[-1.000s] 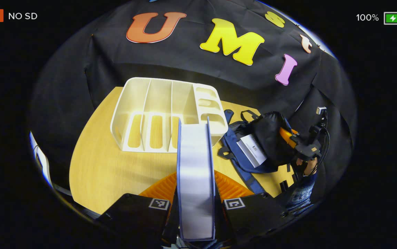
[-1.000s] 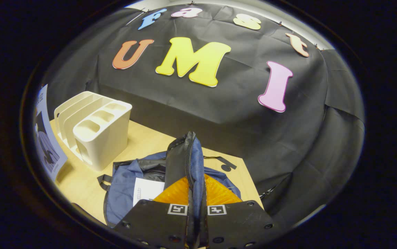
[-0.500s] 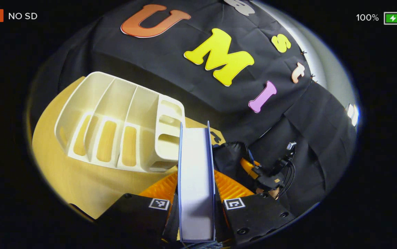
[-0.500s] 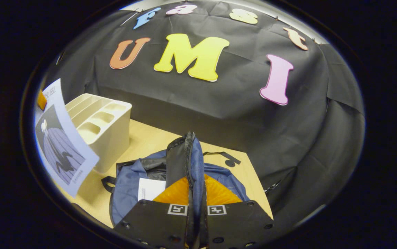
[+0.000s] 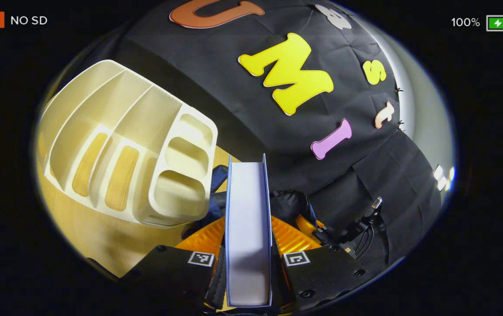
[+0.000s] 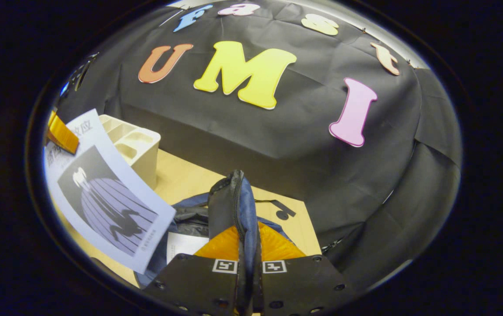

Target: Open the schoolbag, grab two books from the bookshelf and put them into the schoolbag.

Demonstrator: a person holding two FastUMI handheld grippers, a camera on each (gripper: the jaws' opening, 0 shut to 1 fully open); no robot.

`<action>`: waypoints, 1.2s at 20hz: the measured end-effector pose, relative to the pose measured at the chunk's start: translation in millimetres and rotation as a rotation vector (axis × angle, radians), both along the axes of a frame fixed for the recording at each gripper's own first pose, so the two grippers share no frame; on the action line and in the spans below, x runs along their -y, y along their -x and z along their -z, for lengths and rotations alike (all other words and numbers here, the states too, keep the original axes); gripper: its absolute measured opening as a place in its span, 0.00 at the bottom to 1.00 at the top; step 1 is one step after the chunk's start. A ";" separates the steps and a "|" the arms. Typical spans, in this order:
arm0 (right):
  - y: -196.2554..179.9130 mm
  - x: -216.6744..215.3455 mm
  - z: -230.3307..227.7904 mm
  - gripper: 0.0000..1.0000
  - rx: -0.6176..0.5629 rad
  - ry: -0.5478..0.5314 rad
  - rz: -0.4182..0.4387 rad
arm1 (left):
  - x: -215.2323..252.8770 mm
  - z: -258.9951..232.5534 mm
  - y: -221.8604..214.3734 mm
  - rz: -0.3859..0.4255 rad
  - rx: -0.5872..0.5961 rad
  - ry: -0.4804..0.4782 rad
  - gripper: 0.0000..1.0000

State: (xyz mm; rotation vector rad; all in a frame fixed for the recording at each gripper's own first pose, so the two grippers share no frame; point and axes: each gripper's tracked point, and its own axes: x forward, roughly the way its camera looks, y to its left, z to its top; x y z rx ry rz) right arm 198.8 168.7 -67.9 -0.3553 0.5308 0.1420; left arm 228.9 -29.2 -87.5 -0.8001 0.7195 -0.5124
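My left gripper (image 5: 247,256) is shut on a thick book (image 5: 248,219) with a pale blue cover, page edges facing the camera. The same book (image 6: 111,206) shows its cover at the left of the right gripper view, hanging over the open schoolbag (image 6: 181,219). My right gripper (image 6: 247,263) is shut on the schoolbag's raised flap (image 6: 231,206) with its zipper edge, holding the blue bag open. A white book (image 6: 185,243) lies inside it. The cream bookshelf (image 5: 124,145) has bare slots, and the right gripper (image 5: 347,228) appears to the lower right.
The bookshelf (image 6: 135,147) stands on the wooden table (image 6: 190,180) just left of the bag. The table's far and right edges meet the black cloth wall. A black strap end (image 6: 283,213) lies on the wood behind the bag.
My left gripper has carried the book rightward from the bookshelf to above the open bag. The right gripper has kept the flap lifted, nearly still.
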 end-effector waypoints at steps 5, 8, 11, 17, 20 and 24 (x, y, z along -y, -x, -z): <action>-8.3 -5.0 -10.8 0.06 0.019 -0.036 0.024 | 40.0 21.2 -11.3 -0.066 -0.055 0.064 0.43; -7.4 -19.0 -23.6 0.06 0.040 -0.064 -0.004 | 67.9 55.5 -6.9 -0.073 -0.060 -0.039 0.43; -8.6 -27.8 -29.0 0.06 0.062 -0.054 -0.032 | 87.5 57.7 -7.6 -0.093 -0.047 -0.029 0.43; -14.1 -24.6 -31.9 0.06 0.067 -0.077 -0.053 | 111.4 62.2 -5.5 -0.184 -0.019 -0.030 0.43; -16.5 -21.4 -36.9 0.06 0.071 -0.037 -0.080 | 121.0 68.5 -4.9 -0.218 -0.006 -0.033 0.43; -11.9 -25.1 -41.9 0.06 0.075 -0.027 -0.110 | 143.4 80.3 -11.2 -0.238 -0.034 0.000 0.43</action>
